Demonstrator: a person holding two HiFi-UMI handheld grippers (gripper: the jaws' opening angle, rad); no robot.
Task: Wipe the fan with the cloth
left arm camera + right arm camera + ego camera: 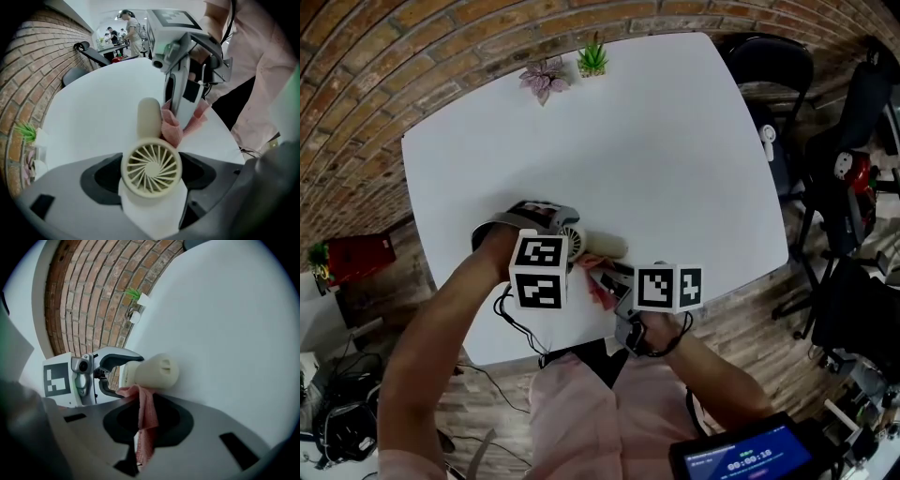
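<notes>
A small cream hand fan (584,245) lies on the white table (656,141) near its front edge. My left gripper (560,236) points steeply down and is shut on the fan's round head (151,168), whose grille faces the camera. The fan's handle (149,117) points away across the table. My right gripper (616,287) is shut on a pink cloth (142,401). The cloth hangs out of its jaws and touches the underside of the handle (157,371). In the left gripper view the cloth (171,127) is bunched against the handle's right side under the right gripper (183,101).
Two small potted plants (546,77) (592,59) stand at the table's far edge by the brick wall (375,84). Dark chairs (769,66) and gear crowd the right side. A black cable (517,321) hangs off the near edge.
</notes>
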